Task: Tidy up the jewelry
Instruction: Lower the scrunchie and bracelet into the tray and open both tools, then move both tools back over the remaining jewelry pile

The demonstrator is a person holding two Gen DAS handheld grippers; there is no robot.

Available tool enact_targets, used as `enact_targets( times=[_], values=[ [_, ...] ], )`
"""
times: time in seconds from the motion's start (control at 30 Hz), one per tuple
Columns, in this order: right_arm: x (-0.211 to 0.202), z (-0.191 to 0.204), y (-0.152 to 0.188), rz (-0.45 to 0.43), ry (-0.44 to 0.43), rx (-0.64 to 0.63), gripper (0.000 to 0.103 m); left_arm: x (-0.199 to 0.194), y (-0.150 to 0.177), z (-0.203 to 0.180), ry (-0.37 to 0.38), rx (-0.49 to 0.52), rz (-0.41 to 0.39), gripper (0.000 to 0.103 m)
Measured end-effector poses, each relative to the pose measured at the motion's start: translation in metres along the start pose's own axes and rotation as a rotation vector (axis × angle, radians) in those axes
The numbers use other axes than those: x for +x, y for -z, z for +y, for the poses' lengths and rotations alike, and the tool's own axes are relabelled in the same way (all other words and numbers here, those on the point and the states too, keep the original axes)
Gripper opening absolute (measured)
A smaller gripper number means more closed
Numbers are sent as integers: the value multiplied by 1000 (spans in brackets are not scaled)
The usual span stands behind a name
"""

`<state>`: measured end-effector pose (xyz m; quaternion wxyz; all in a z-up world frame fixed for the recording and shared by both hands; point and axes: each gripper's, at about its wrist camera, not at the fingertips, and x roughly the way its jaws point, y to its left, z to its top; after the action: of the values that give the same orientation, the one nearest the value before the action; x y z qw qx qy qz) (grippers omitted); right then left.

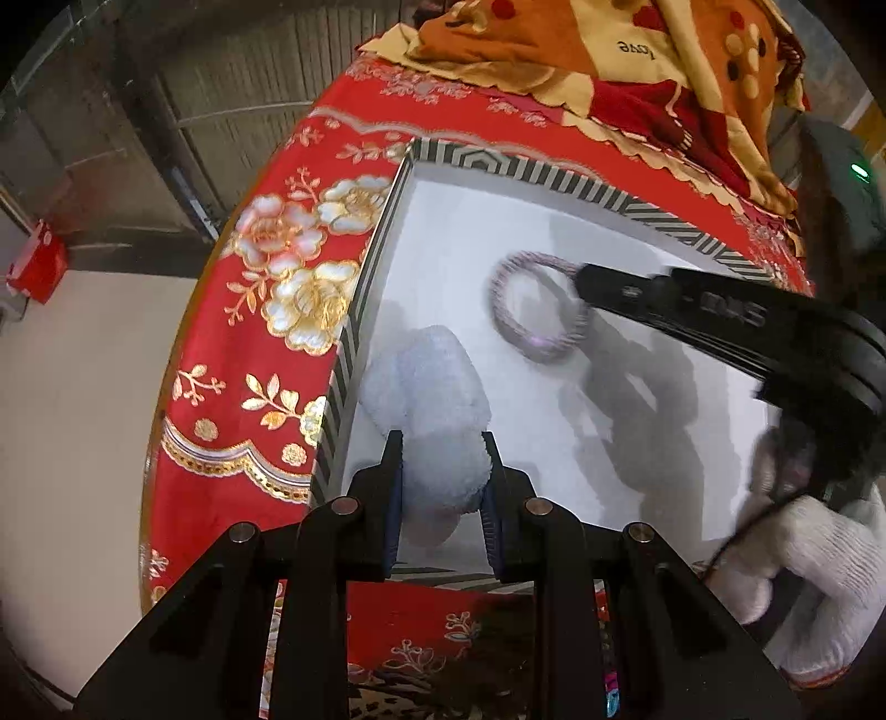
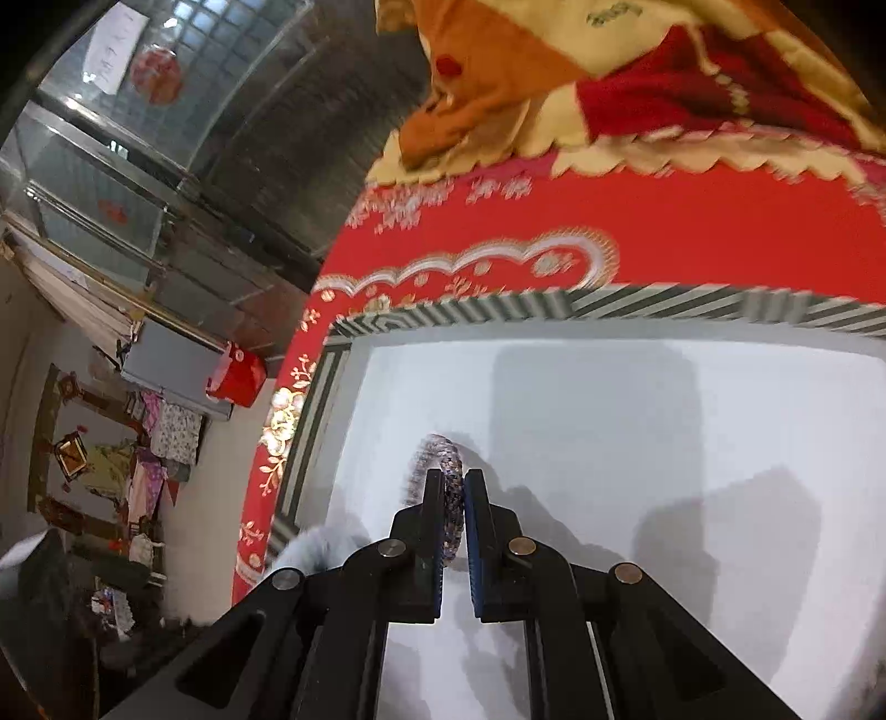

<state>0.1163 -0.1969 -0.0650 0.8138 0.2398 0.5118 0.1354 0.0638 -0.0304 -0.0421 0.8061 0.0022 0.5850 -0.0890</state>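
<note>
A wide box with a striped rim (image 1: 531, 169) and a white floor lies on the red cloth. My left gripper (image 1: 443, 443) is shut on a fluffy pale blue-white puff (image 1: 426, 382), low over the box's near left corner. My right gripper (image 1: 581, 282) reaches in from the right, shut on the edge of a purple beaded bangle (image 1: 520, 346) held just above the white floor. In the right wrist view the bangle (image 2: 443, 448) stands edge-on between the shut jaws of the right gripper (image 2: 455, 476), over the box (image 2: 609, 307). The puff (image 2: 321, 545) shows at lower left.
A red tablecloth with gold flowers (image 1: 288, 277) covers a round table whose edge drops to the floor on the left. A folded orange and cream blanket (image 1: 637, 50) lies behind the box. A white-gloved hand (image 1: 797, 554) holds the right gripper. A small colourful item (image 1: 612, 675) lies near the front edge.
</note>
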Motion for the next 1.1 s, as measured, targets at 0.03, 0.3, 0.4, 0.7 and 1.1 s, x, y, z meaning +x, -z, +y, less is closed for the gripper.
enact_targets(
  times=[0.03, 0.3, 0.4, 0.7, 1.1],
  values=[
    [7, 0, 0, 12, -7, 4, 6, 2, 0, 0, -1, -4, 2, 23],
    [18, 1, -1, 68, -56, 4, 20, 1, 4, -3, -5, -18, -14, 34],
    [-6, -1, 0, 48, -64, -12, 34, -1, 6, -4, -4, -16, -15, 41],
    [-80, 4, 21, 2, -24, -72, 38, -30, 14, -12, 11, 6, -80, 54],
    [-165, 15, 90, -111, 48, -92, 39, -75, 48, -12, -4, 33, -137, 54]
  ],
)
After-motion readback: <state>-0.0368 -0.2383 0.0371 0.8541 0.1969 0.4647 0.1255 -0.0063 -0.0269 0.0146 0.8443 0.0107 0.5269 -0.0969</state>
